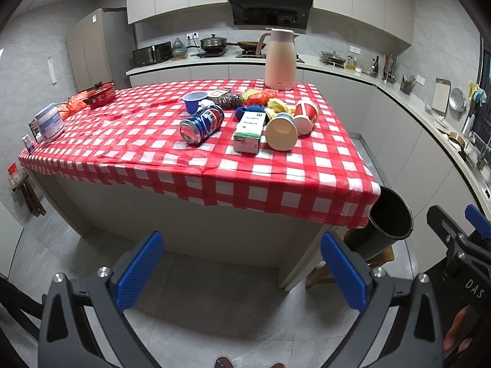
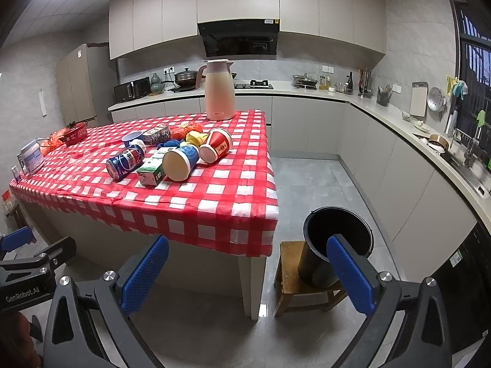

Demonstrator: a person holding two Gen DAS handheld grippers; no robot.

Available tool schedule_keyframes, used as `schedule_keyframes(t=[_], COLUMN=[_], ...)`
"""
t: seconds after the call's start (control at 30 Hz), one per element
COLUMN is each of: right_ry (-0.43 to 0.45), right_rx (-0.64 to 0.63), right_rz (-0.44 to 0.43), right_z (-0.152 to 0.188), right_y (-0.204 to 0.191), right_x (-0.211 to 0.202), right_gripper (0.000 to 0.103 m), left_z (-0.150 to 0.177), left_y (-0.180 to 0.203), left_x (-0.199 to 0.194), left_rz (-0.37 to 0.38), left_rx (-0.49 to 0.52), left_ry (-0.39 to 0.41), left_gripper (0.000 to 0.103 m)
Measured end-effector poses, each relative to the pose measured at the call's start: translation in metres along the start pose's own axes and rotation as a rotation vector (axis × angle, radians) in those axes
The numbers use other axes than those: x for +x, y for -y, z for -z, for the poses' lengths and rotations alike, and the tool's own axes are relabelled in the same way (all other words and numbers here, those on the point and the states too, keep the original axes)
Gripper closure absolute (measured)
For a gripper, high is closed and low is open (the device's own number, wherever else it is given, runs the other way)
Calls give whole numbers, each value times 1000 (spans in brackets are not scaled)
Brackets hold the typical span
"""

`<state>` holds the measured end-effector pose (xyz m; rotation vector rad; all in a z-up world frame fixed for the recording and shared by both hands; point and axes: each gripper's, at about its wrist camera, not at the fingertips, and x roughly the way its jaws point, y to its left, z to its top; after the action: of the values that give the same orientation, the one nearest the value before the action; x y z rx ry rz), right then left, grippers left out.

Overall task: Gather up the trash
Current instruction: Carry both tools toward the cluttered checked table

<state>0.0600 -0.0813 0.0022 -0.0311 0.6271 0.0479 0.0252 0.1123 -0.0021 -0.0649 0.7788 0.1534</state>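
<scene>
Trash lies in a heap on the red-checked table [image 1: 153, 159] [image 2: 221, 208]: a blue Pepsi can [image 1: 202, 124] [image 2: 125, 161] on its side, a green and white carton [image 1: 249, 133] [image 2: 152, 171], a tipped blue-banded paper cup [image 1: 281, 132] [image 2: 181, 162], a tipped red paper cup [image 1: 306, 116] [image 2: 216, 149], a blue plastic cup [image 1: 195, 100] [image 2: 132, 138] and crumpled wrappers [image 1: 260, 97] [image 2: 188, 132]. A black bin [image 1: 389, 217] [image 2: 336, 245] stands on a wooden stool [image 2: 291, 276] at the table's right corner. My left gripper [image 1: 242, 270] and right gripper [image 2: 248, 273] are open, empty, low in front of the table.
A pink thermos jug [image 1: 280, 59] [image 2: 219, 90] stands at the table's far side. A red pot [image 1: 99, 95] and a white tub [image 1: 49, 121] sit at its left end. A kitchen counter [image 2: 429, 141] runs along the back and right walls.
</scene>
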Motion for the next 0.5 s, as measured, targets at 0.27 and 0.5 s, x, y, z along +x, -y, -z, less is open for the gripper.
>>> schedule_keyframes(t=[0.27, 0.5], right_ry=[0, -2], right_rx=[21, 46], right_rz=[34, 54], right_z=[-10, -21], right_y=[-31, -58], right_x=[13, 34], right_gripper=[0, 0], left_z=[-18, -36], left_y=[-32, -59], left_x=[22, 48], left_rz=[23, 30], left_rx=[28, 49], left_ry=[-5, -12], left_gripper=[0, 0])
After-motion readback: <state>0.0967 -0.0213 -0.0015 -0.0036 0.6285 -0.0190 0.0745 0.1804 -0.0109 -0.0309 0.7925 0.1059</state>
